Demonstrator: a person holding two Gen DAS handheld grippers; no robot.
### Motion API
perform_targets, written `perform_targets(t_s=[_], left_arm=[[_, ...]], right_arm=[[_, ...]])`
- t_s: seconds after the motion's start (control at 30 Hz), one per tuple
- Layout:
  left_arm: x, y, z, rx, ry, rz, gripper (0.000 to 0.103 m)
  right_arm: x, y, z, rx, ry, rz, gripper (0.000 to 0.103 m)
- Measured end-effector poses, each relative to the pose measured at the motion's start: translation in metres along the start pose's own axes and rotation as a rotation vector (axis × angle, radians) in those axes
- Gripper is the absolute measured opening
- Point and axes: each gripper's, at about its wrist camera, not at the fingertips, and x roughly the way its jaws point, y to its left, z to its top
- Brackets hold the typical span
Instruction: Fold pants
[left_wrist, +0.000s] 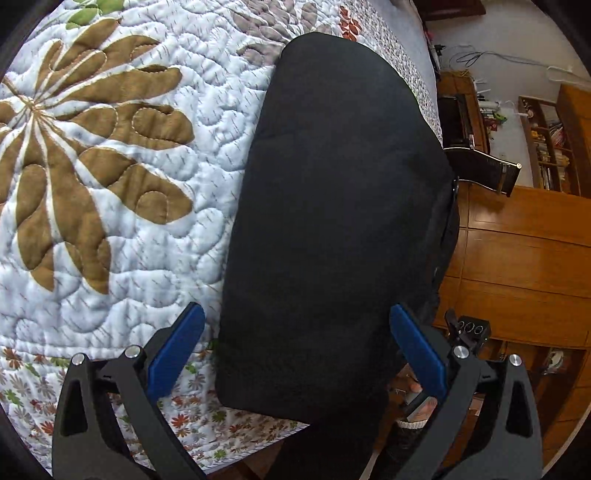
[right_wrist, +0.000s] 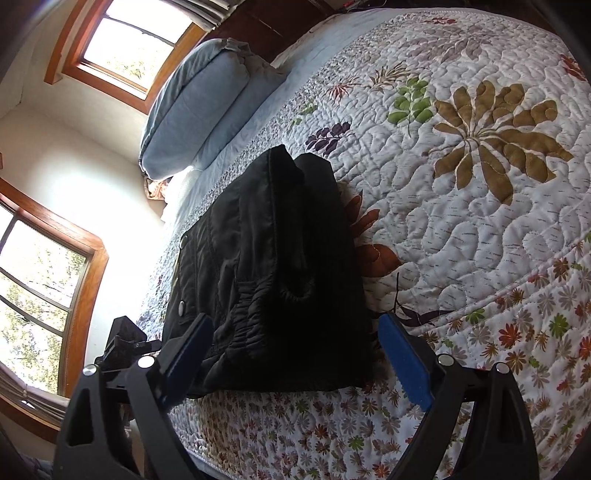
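The black pants (left_wrist: 332, 206) lie folded into a thick stack on the quilted bed, near its edge. In the right wrist view the pants (right_wrist: 266, 273) show the elastic waistband and snap buttons on top. My left gripper (left_wrist: 295, 332) is open and empty, its blue-padded fingers spread to either side of the near end of the stack, above it. My right gripper (right_wrist: 291, 343) is open and empty, its fingers apart on both sides of the stack's near edge.
A white floral quilt (left_wrist: 110, 184) covers the bed. A blue pillow (right_wrist: 195, 107) lies at the head of the bed by the windows. A wooden floor (left_wrist: 524, 258), a dark chair and bookshelves (left_wrist: 550, 147) lie beyond the bed's edge.
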Motion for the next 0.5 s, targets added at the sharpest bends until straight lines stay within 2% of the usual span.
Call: perform_targets(t_s=[0.07, 0.33, 0.5], left_arm=[[0.009, -0.003, -0.001, -0.012, 0.018, -0.041, 0.1], [0.022, -0.008, -0.001, -0.069, 0.015, -0.055, 0.1], [0.025, -0.019, -0.001, -0.022, 0.018, -0.013, 0.097]], right_arm=[[0.001, 0.0, 0.001, -0.006, 0.006, -0.001, 0.091], [0.002, -0.007, 0.006, 0.004, 0.006, 0.004, 0.093], [0.002, -0.013, 0.005, 0.015, 0.01, 0.014, 0.093]])
